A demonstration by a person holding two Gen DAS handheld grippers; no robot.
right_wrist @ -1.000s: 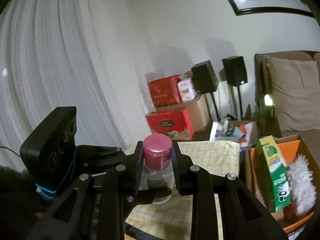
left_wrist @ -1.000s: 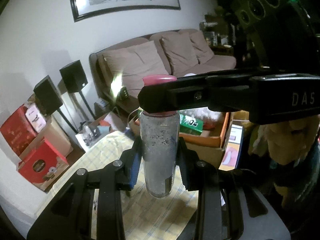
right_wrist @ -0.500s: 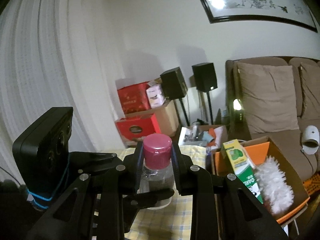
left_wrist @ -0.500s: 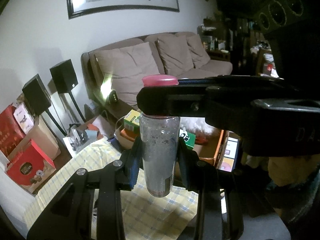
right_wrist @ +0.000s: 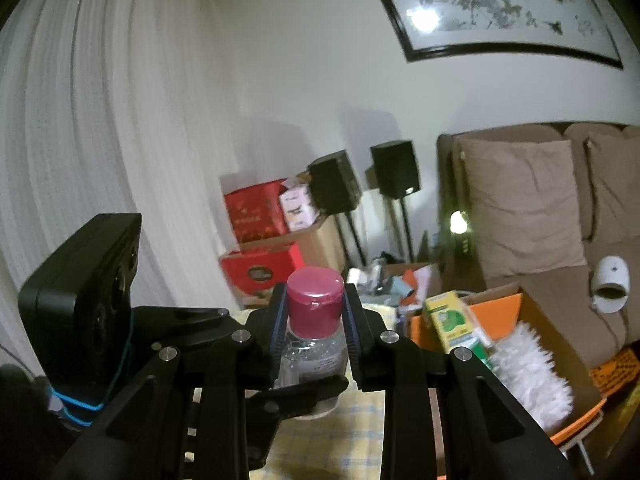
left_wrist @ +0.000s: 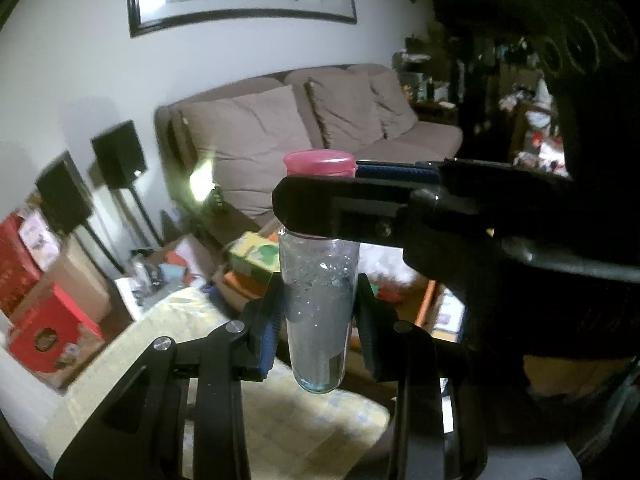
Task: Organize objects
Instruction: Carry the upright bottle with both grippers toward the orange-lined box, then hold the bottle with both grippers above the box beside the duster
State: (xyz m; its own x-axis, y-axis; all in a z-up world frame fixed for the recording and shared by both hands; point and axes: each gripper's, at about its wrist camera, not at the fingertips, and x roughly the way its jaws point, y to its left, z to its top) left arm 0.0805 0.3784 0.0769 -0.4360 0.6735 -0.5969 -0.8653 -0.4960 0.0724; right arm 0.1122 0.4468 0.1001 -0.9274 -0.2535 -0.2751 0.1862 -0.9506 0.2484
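**Bottle held by both grippers, above the table**

The clear plastic bottle with a pink screw cap (left_wrist: 319, 304) hangs upright in mid-air, over a yellow checked tablecloth (left_wrist: 280, 420). The left gripper (left_wrist: 318, 320) has its jaws closed on the clear body, low down; the right gripper (right_wrist: 314, 320) has its jaws closed on the pink cap (right_wrist: 315, 296), so the bottle is pinched at both ends.

This looks like either a handover between grippers or a twist of the cap; the pictures do not settle which. If it is a handover, one gripper must let go while the other keeps its grip, then carry the bottle on, perhaps to the orange-lined cardboard box (right_wrist: 508, 300) nearby, which already holds a green carton (right_wrist: 452, 320) and a white fluffy duster (right_wrist: 528, 368).
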